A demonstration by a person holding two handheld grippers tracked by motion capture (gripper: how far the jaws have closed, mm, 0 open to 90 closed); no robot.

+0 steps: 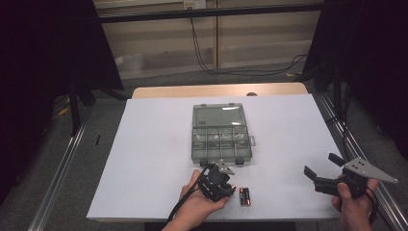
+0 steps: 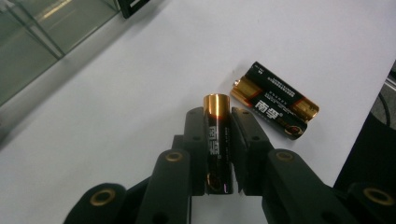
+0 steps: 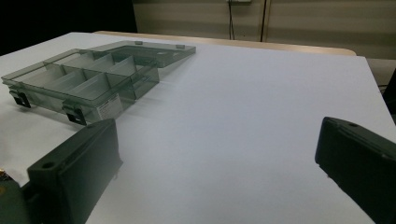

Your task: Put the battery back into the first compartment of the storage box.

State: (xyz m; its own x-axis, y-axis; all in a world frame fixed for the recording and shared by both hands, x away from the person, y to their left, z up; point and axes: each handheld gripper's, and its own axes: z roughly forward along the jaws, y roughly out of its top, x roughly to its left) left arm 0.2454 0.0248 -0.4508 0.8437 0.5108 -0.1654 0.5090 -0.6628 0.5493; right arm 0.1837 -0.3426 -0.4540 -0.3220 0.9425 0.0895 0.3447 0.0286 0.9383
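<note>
Both pads of the left gripper (image 2: 218,122) clamp one battery (image 2: 217,140).

The right gripper (image 3: 219,172) holds its two black jaws wide apart above the white table (image 3: 261,93), and the open see-through box (image 3: 93,77) sits far off to the left.
</note>
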